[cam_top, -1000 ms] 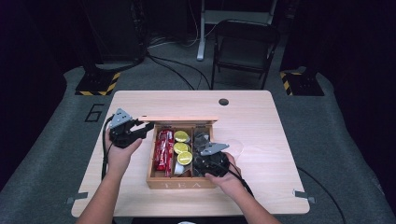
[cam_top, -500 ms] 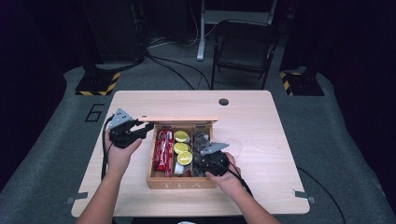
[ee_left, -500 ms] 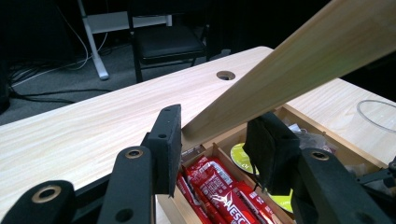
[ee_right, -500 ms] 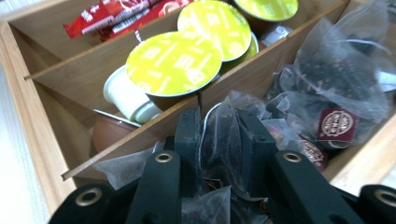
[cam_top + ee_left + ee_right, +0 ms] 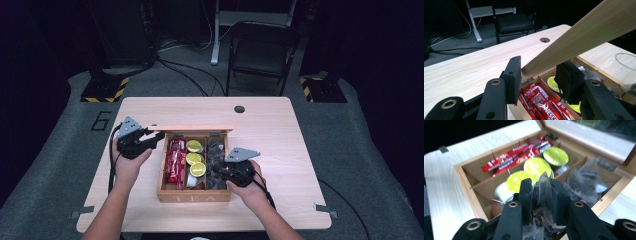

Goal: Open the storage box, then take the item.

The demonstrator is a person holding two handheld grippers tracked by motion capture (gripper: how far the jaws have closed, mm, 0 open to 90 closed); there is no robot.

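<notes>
An open wooden tea box (image 5: pixel 195 197) sits mid-table, its lid (image 5: pixel 192 128) raised. My left gripper (image 5: pixel 159 137) is shut on the lid's left end (image 5: pixel 579 37), one pad on each side of the board (image 5: pixel 540 72). Red sachets (image 5: pixel 175 160) fill the left compartment and lime-topped capsules (image 5: pixel 196 161) the middle one. My right gripper (image 5: pixel 220 170) is over the right compartment. Its jaws (image 5: pixel 541 187) have just been closing and now pinch a clear wrapped packet (image 5: pixel 544 192). More clear packets (image 5: pixel 589 180) lie in that compartment.
A clear plastic cup (image 5: pixel 626 65) stands on the table right of the box. The light wooden table (image 5: pixel 280 135) has a cable hole (image 5: pixel 239 108) near its far edge. A black folding chair (image 5: pixel 260 55) stands beyond it.
The right gripper has risen slightly out of the right compartment with the clear packet between its jaws. The left gripper and the lid have stayed put.
</notes>
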